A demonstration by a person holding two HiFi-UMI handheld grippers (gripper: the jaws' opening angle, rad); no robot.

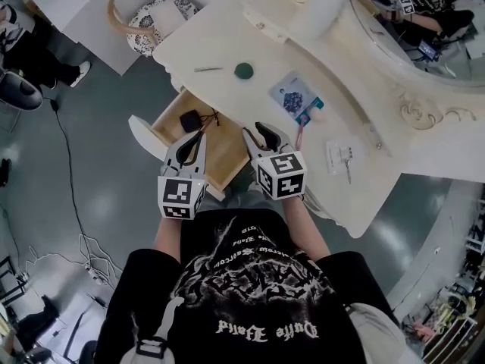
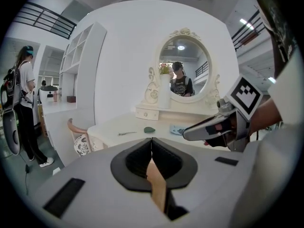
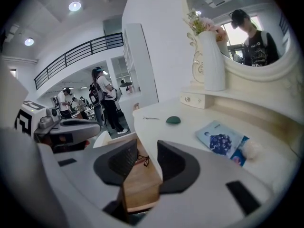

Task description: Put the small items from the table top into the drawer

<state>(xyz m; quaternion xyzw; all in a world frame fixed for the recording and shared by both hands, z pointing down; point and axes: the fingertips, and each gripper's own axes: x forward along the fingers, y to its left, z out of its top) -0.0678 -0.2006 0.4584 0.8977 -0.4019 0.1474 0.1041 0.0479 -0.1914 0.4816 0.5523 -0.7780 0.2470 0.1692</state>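
Note:
The wooden drawer (image 1: 221,156) stands pulled out from the white dressing table (image 1: 227,36). A black item with a cord (image 1: 190,120) lies in it. On the table top are a green pebble-like item (image 1: 243,70), a thin metal clip (image 1: 207,69), a blue packet (image 1: 294,96), a small blue tag with a pink cord (image 1: 305,118) and a white packet (image 1: 340,158). My left gripper (image 1: 198,136) hangs over the drawer, shut and empty. My right gripper (image 1: 261,131) is at the drawer's right edge, open with nothing between its jaws.
A patterned chair (image 1: 158,20) stands beyond the table's left end. An oval mirror (image 1: 424,29) and a white vase (image 3: 209,63) rise at the back of the table. Cables (image 1: 72,203) trail on the floor at left. People stand in the room behind.

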